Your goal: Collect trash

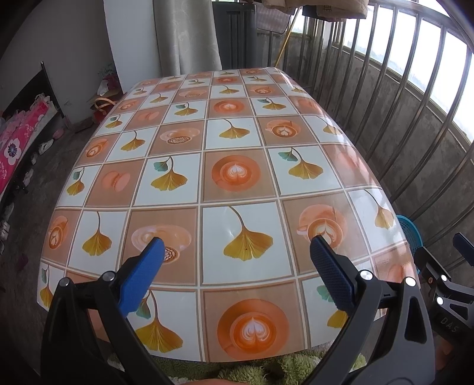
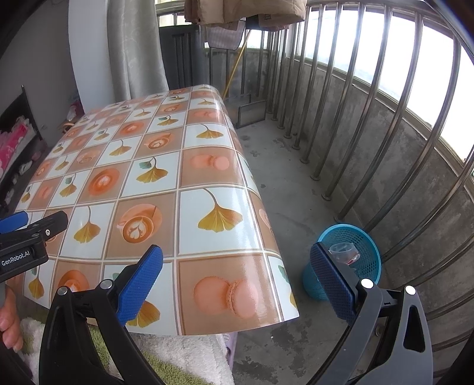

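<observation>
Both tongs stand wide open and hold nothing: the left gripper (image 1: 237, 254) with blue ribbed pads hangs over the near part of the glossy tablecloth (image 1: 237, 142) printed with ginkgo leaves and coffee cups, and the right gripper (image 2: 237, 260) hangs over its near right corner. On the concrete floor to the right of the table stands a blue plastic mesh waste basket (image 2: 360, 245). Inside it lies a crumpled clear plastic cup (image 2: 343, 250), beside something small and red.

A home balcony: a table in a ginkgo-leaf oilcloth (image 1: 219, 165) stands beside steel railing bars (image 2: 370, 97), with hanging laundry (image 2: 237, 14), a curtain (image 1: 189, 35) and a floral bed (image 1: 14, 142).
</observation>
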The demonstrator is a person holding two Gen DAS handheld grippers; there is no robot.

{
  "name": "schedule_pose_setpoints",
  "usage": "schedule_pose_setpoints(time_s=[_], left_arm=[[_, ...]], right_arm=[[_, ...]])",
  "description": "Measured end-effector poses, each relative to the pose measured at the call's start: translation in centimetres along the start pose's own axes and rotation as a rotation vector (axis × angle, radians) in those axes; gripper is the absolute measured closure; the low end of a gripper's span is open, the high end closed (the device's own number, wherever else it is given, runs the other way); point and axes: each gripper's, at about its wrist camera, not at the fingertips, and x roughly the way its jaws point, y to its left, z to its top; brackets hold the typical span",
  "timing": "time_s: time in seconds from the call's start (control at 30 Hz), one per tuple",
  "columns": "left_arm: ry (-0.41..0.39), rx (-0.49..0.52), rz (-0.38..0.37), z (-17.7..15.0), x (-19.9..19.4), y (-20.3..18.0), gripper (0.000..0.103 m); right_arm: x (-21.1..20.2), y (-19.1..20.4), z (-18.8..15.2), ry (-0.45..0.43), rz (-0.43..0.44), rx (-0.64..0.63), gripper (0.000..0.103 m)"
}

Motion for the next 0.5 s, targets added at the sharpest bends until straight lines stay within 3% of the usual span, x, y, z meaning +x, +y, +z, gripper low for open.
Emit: schedule_pose_setpoints(time_s=[0.5], left_arm=[[0.012,0.007,-0.002,-0.26,0.14,-0.08,0.009]], right_arm=[[0.35,0.01,-0.12,0.008,0.006,0.002,0.006]])
